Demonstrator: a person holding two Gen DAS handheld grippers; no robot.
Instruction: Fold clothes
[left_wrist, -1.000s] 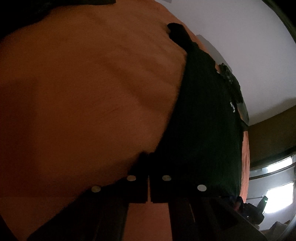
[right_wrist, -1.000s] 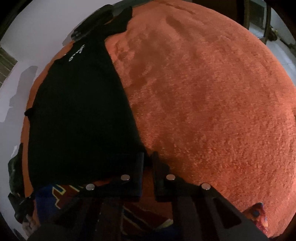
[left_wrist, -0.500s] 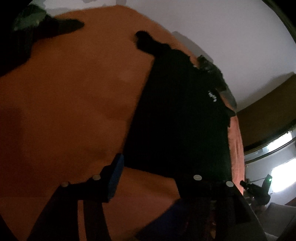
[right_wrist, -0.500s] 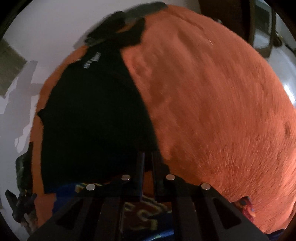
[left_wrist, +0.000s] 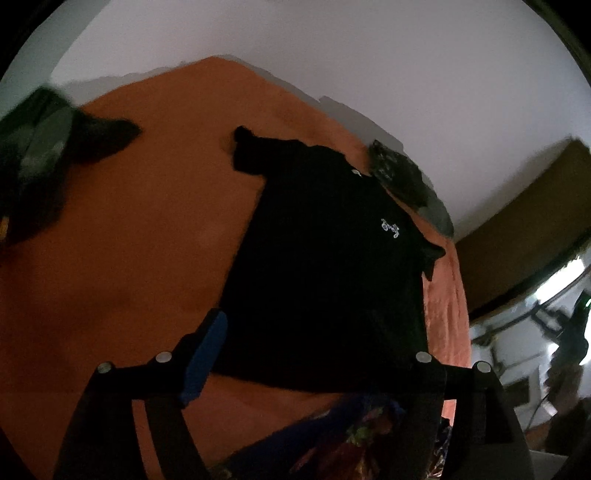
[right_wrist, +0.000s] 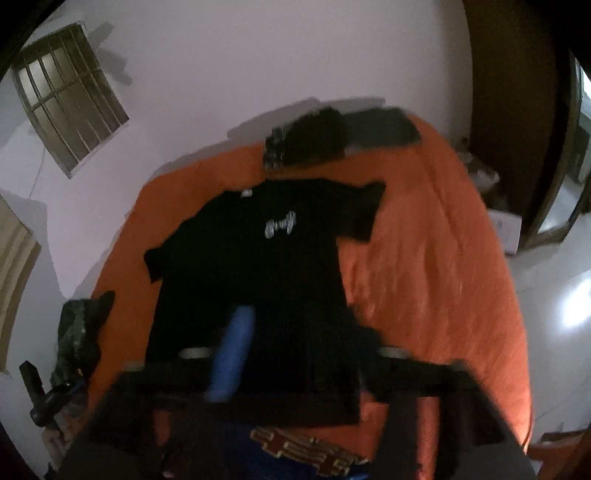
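A black T-shirt (left_wrist: 325, 258) with a small white chest print lies spread flat on the orange bed (left_wrist: 129, 258), collar toward the wall. In the right wrist view the same T-shirt (right_wrist: 258, 266) shows both short sleeves out to the sides. My left gripper (left_wrist: 314, 354) hangs above the shirt's near hem, its jaws opening, with nothing between them. My right gripper (right_wrist: 301, 350) is blurred and also up above the hem, its jaws opening and empty. One blue pad (right_wrist: 232, 354) shows clearly.
A dark clothes pile (right_wrist: 332, 136) lies by the wall beyond the collar. A camouflage garment (right_wrist: 77, 325) sits at the bed's left edge. A patterned blue and red cloth (right_wrist: 306, 446) lies at the near edge. A barred window (right_wrist: 70, 96) and a white box (right_wrist: 506, 229) flank the bed.
Both grippers were shut at the shirt's near hem. They have let go, opened wide and risen well above the bed. The shirt now lies flat and whole in view.
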